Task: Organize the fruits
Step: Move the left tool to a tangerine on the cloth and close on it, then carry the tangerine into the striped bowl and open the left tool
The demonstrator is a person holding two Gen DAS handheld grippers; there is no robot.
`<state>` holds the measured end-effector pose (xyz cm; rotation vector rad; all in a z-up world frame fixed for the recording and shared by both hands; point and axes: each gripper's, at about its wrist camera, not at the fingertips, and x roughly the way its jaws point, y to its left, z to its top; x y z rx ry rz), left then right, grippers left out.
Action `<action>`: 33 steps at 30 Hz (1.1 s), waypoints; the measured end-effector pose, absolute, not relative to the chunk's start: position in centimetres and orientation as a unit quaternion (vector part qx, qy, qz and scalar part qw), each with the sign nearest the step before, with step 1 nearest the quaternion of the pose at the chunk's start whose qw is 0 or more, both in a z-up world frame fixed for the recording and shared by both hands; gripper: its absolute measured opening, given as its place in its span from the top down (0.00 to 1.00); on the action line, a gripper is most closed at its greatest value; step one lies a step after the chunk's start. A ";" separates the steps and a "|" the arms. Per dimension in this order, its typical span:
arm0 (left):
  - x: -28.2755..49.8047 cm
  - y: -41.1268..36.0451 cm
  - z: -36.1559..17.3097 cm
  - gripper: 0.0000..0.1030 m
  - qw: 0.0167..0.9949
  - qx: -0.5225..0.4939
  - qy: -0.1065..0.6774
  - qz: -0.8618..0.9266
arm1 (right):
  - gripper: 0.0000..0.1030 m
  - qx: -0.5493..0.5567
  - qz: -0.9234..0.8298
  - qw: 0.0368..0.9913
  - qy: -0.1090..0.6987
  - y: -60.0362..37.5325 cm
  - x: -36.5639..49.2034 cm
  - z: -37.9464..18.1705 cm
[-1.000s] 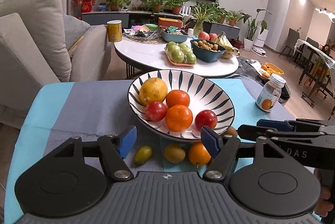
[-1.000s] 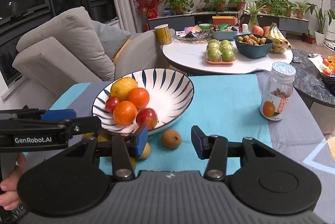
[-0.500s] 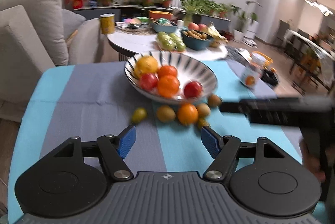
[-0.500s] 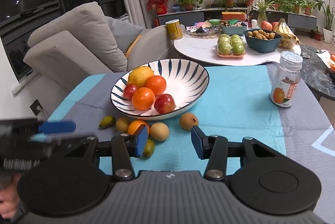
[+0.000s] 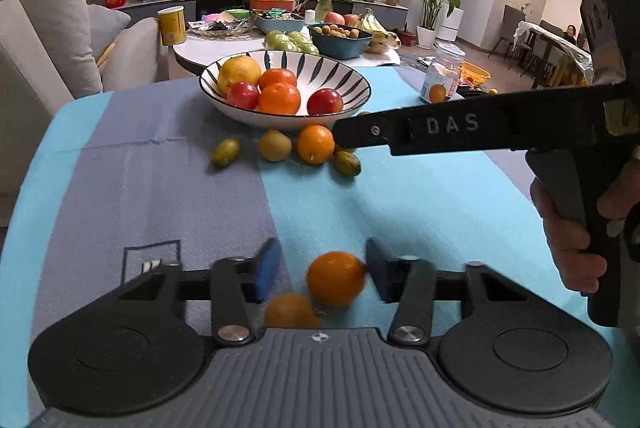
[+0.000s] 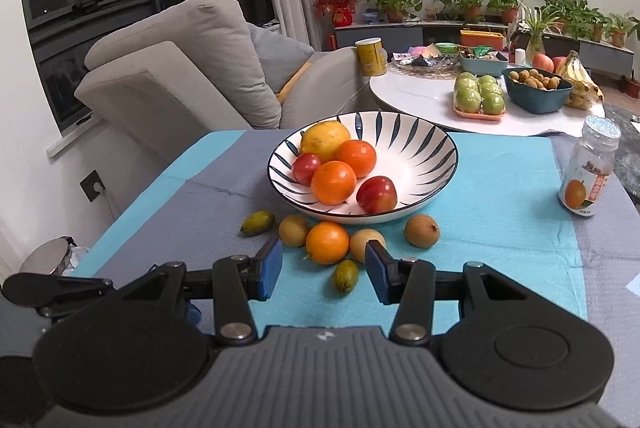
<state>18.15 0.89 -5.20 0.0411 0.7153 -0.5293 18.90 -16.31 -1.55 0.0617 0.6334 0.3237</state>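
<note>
**Bowl half filled, loose fruit waiting on the counter**

The left claw is hanging spread over the counter, with a blurred orange sitting between its pads, just touching the right one; nothing is pinching it yet. A second orange fruit is lying just behind it, nearer the claw's body. The right claw is also standing spread and gripping nothing, with a green fruit lying between its tips. Just beyond those tips, a loose orange, three brownish round fruits and another green one are lying in a cluster against the near rim of the bowl. Farther on, the bowl is holding five fruits: a lemon, two oranges and two red ones. By my count roughly eight pieces are still waiting outside, so the job looks less than half finished.
</note>
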 end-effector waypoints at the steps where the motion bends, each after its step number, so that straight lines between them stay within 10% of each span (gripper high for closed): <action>1: 18.2 0.7 -5.4 0.70 0.901 0.022 0.351 -0.255 | 0.25 0.029 0.159 0.937 0.311 -16.3 18.9 -1.6; 33: 19.1 3.7 -3.8 0.71 0.924 -0.011 0.318 -0.211 | 0.25 0.030 0.132 0.924 0.357 -14.1 22.5 -4.2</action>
